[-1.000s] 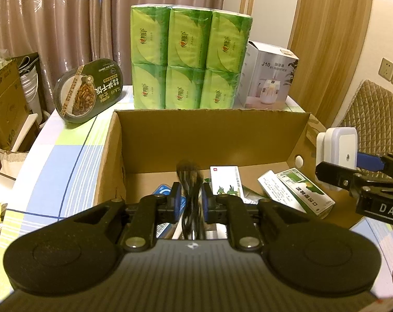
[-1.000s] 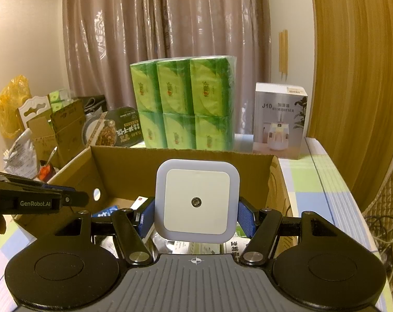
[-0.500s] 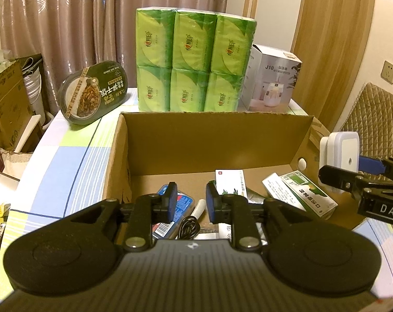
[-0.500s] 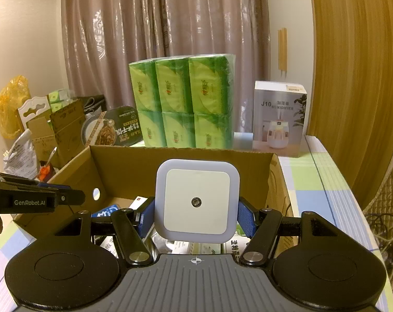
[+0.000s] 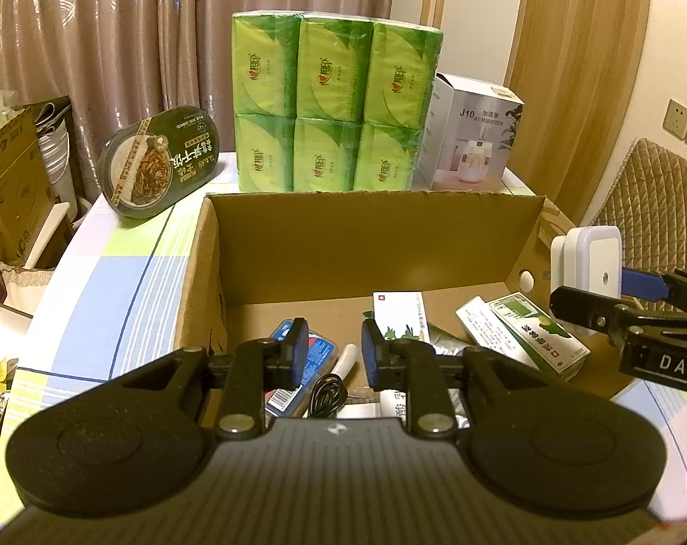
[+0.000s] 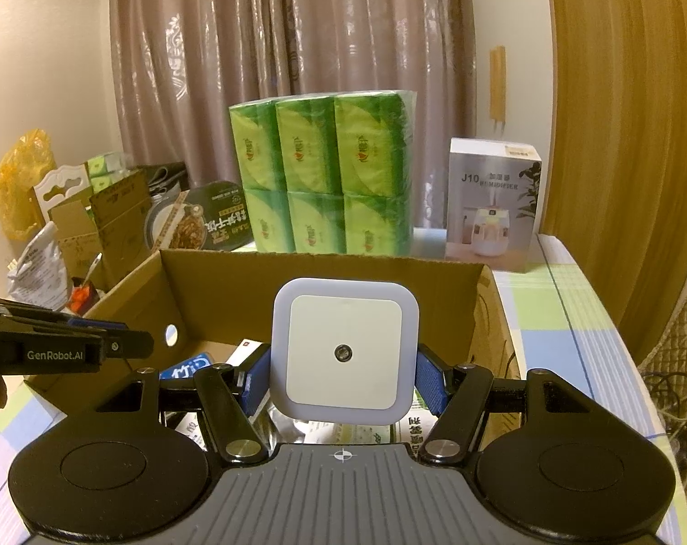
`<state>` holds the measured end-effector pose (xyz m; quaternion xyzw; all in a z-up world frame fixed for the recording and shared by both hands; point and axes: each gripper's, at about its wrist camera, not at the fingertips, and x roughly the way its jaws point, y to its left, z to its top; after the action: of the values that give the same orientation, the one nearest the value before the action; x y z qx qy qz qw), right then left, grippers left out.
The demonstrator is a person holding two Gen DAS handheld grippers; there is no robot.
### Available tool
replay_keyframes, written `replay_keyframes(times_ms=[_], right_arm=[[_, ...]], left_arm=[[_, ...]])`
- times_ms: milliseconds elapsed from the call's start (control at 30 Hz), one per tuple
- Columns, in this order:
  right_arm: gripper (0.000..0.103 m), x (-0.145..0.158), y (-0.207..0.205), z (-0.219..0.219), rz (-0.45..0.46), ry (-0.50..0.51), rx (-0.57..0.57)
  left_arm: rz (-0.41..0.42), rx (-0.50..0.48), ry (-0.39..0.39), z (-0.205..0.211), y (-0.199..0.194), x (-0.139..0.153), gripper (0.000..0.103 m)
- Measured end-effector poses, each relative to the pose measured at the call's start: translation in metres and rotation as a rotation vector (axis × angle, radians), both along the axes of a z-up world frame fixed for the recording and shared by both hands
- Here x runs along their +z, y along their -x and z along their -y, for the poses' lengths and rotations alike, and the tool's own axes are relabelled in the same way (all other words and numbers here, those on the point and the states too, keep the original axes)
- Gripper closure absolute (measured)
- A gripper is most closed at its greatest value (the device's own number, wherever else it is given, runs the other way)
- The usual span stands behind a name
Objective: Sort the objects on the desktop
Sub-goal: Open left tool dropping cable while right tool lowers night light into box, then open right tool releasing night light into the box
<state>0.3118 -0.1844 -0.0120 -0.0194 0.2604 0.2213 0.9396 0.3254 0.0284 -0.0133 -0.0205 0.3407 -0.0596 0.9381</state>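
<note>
An open cardboard box (image 5: 366, 197) stands on the table and holds a blue pack (image 5: 318, 347), a white tube (image 5: 345, 361) and green-and-white medicine boxes (image 5: 534, 336). A coiled black cable (image 5: 327, 390) lies on the box's floor, just below my left gripper (image 5: 333, 336). That gripper hangs over the near part of the box, its jaws a little apart with nothing between them. My right gripper (image 6: 343, 377) is shut on a white square night light (image 6: 345, 349) above the box's right side. The light also shows in the left wrist view as a night light (image 5: 593, 259).
Behind the box stand a green tissue multipack (image 5: 334, 109), a white humidifier box (image 5: 472, 136) and an oval noodle bowl (image 5: 161, 168). A quilted chair (image 5: 652, 190) is at the right. Cartons and bags (image 6: 93, 213) crowd the left beyond the checked tablecloth (image 5: 102, 272).
My left gripper has let go of the black cable, which has dropped onto the box floor, and its jaws have parted slightly. My right gripper still holds the night light in the same place.
</note>
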Motion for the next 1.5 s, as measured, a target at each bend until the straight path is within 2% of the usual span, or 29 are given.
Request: replay_keyframes(times_ms=[300, 400, 533, 667, 867, 1067, 1133, 1233, 1400, 1500], right_arm=[[0.041, 0.0, 0.001, -0.002, 0.009, -0.004, 0.007], [0.025, 0.001, 0.004, -0.004, 0.036, 0.002, 0.002], [0.023, 0.004, 0.004, 0.001, 0.047, -0.019, -0.012], [0.02, 0.006, 0.003, 0.01, 0.059, -0.028, -0.065], [0.014, 0.008, 0.004, 0.027, 0.057, -0.068, -0.134], [0.01, 0.01, 0.014, 0.032, 0.07, -0.068, -0.138], [0.004, 0.011, 0.02, 0.034, 0.077, -0.073, -0.139], [0.002, 0.012, 0.03, 0.037, 0.086, -0.073, -0.153], [0.002, 0.012, 0.058, 0.045, 0.08, -0.088, -0.183], [0.002, 0.013, 0.079, 0.05, 0.073, -0.096, -0.201]], left_arm=[[-0.001, 0.001, 0.001, -0.001, 0.0, 0.0, 0.08], [-0.001, 0.001, 0.001, 0.0, 0.001, 0.0, 0.077], [0.008, 0.004, -0.007, -0.001, 0.003, 0.001, 0.065], [0.011, 0.015, -0.023, -0.001, 0.004, 0.001, 0.063], [0.03, 0.02, -0.012, -0.002, 0.008, 0.004, 0.045], [0.062, 0.008, -0.019, 0.005, 0.017, 0.009, 0.026], [0.081, 0.003, -0.014, 0.006, 0.021, 0.012, 0.014], [0.117, -0.004, -0.037, 0.01, 0.03, 0.016, 0.004], [0.148, 0.01, -0.071, 0.012, 0.043, 0.017, 0.001], [0.139, 0.041, -0.052, 0.01, 0.05, 0.019, 0.001]])
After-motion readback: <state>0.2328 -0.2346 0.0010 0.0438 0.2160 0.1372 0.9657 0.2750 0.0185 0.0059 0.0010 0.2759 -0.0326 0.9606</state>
